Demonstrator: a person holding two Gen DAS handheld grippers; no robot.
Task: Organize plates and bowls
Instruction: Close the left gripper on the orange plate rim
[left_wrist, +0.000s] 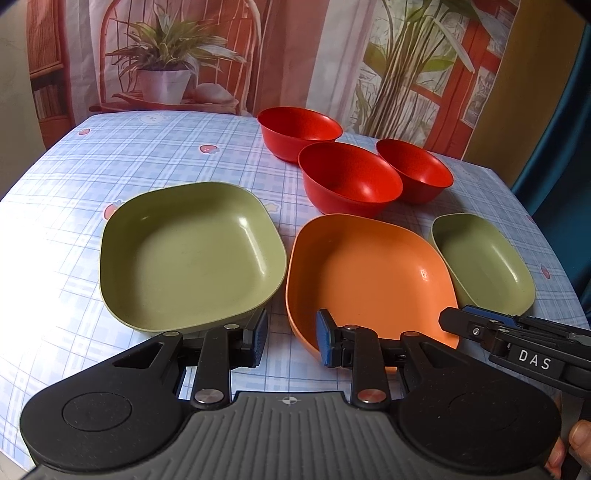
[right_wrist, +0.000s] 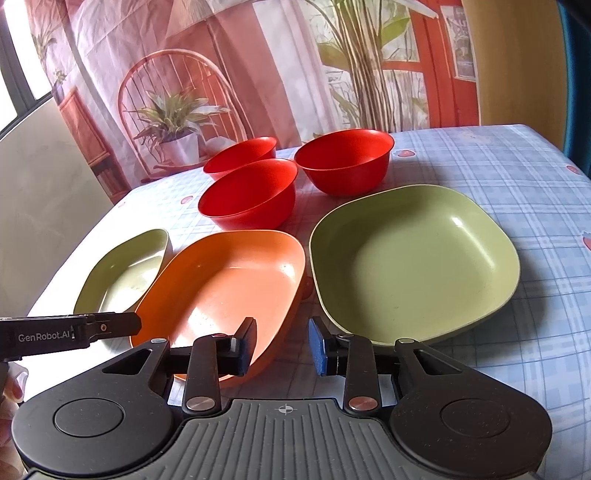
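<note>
left gripper: jaws apart, nothing held; poised over the gap between left green plate and orange plate, near edge of table.
right gripper: jaws apart, nothing held; left pad over near rim of orange plate, right pad just short of right green plate's near rim.
orange plate: centre of front row, flat on cloth; near rim under both tools.
left green plate: just beside orange plate, narrow strip of cloth between rims.
right green plate: other side of orange plate, rims close, apart or touching not clear.
bowls: three red, upright, clustered behind plates; front bowl near orange plate's far rim, back bowl and right bowl crowd it.
table: checked cloth; bare room far left behind left green plate, and to the right of right green plate.
</note>
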